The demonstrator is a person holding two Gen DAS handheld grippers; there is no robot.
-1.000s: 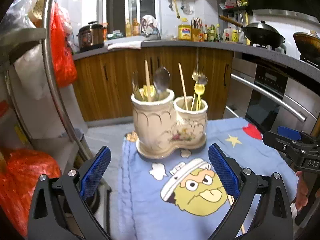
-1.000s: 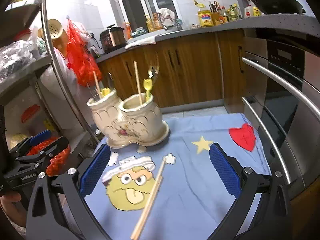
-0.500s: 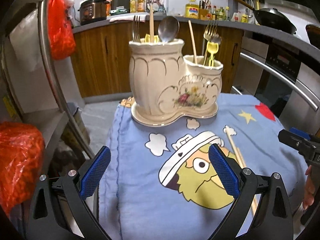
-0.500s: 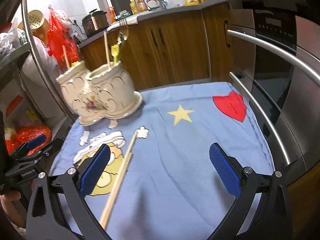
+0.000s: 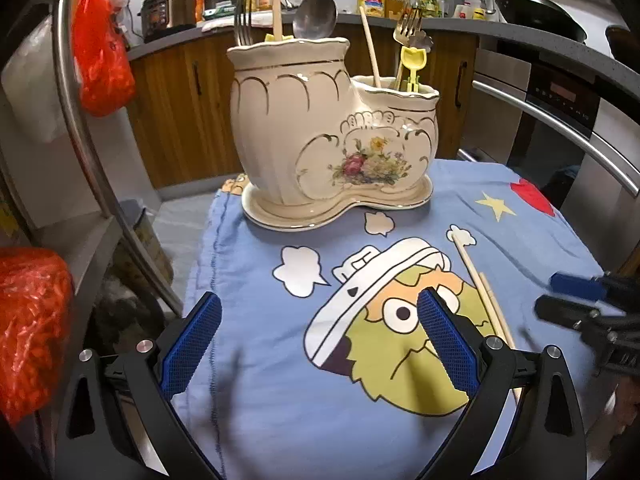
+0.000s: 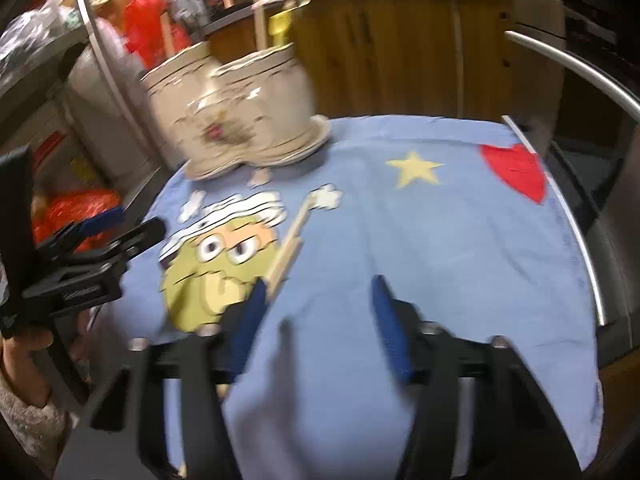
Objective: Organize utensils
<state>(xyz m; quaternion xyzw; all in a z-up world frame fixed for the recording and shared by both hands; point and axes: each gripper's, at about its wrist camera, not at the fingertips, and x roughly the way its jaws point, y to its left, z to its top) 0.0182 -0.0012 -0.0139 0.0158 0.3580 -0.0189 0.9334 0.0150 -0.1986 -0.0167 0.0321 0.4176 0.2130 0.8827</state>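
Just ahead of the left tool point(image 5: 318, 344), a cream ceramic utensil holder point(image 5: 332, 140) with two joined cups stands upright at the far-left part of a blue cartoon-print cloth point(image 5: 528, 248) spread over the desk. Its taller cup carries a fork point(image 5: 242, 26), a spoon point(image 5: 315, 16) and a wooden stick; the lower cup carries a chopstick point(image 5: 370, 46), a gold fork point(image 5: 408, 30) and a small yellow piece. A loose pair of wooden chopsticks point(image 5: 482, 292) lies flat on the cloth, well apart from the holder, running from a white cloud print toward the near edge beside the yellow-green cartoon face. The left tool hovers low over the cloth with its blue-padded jaws spread wide and nothing between them. The right tool point(image 6: 320, 324) is blurred in its own view, but its jaws appear parted and empty, with the left pad point(image 6: 248, 326) just beside the near end of the chopsticks point(image 6: 290, 246); whether it touches them I cannot tell. A red plastic bag point(image 5: 100, 44) hangs at the left.
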